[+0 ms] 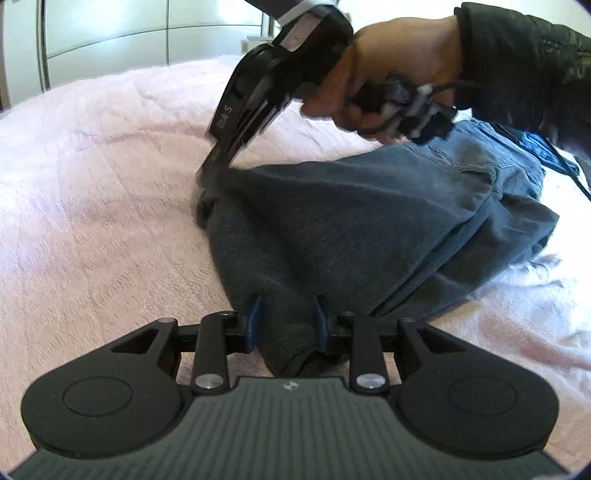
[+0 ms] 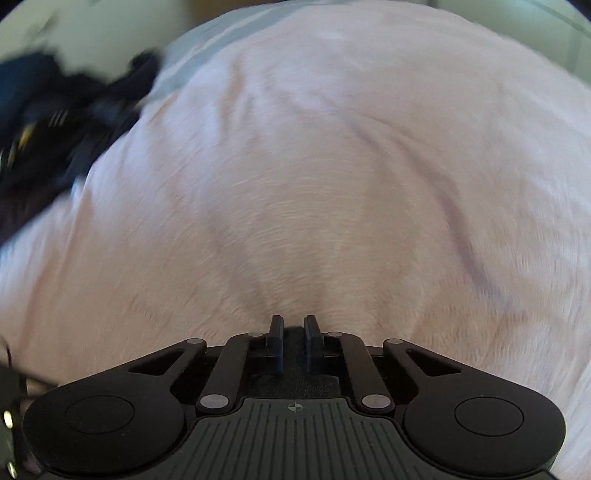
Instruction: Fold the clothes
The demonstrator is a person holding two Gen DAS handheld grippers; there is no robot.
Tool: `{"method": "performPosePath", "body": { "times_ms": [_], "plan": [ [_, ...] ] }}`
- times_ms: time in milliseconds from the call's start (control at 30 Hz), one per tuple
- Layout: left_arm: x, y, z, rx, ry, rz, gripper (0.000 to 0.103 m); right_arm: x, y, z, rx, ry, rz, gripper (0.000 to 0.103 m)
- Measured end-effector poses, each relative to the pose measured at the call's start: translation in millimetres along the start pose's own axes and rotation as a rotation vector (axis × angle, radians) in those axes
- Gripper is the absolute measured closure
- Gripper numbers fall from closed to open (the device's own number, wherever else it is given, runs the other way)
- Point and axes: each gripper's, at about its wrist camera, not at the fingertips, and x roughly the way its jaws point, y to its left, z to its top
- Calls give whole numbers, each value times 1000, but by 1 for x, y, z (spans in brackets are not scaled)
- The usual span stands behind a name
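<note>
A pair of blue-grey jeans (image 1: 369, 229) lies bunched on a pink bedspread (image 1: 92, 221). In the left wrist view my left gripper (image 1: 287, 319) is shut on a thick fold of the denim, which fills the gap between its blue fingers (image 1: 255, 321). A hand (image 1: 399, 66) in a dark sleeve holds my right gripper (image 1: 212, 162), which points down and pinches the far left corner of the jeans. In the blurred right wrist view my right gripper (image 2: 293, 328) has its fingers close together with dark cloth (image 2: 293, 347) between them.
The pink bedspread (image 2: 332, 166) spreads wide to the left and ahead. A dark, blurred heap of things (image 2: 55, 122) sits at the upper left of the right wrist view. White wardrobe doors (image 1: 129, 33) stand beyond the bed.
</note>
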Motion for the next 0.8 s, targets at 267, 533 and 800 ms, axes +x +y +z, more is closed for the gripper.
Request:
{"method": "performPosePath", "body": {
  "times_ms": [267, 533, 800],
  "plan": [
    [-6, 18, 5, -125, 10, -28, 79, -46, -11, -12, 50, -133, -16, 94],
    [4, 24, 11, -196, 37, -46, 74, -12, 41, 9, -160, 17, 28, 43],
    [2, 11, 6, -153, -16, -13, 83, 33, 41, 11, -227, 136, -120, 43]
  ]
}}
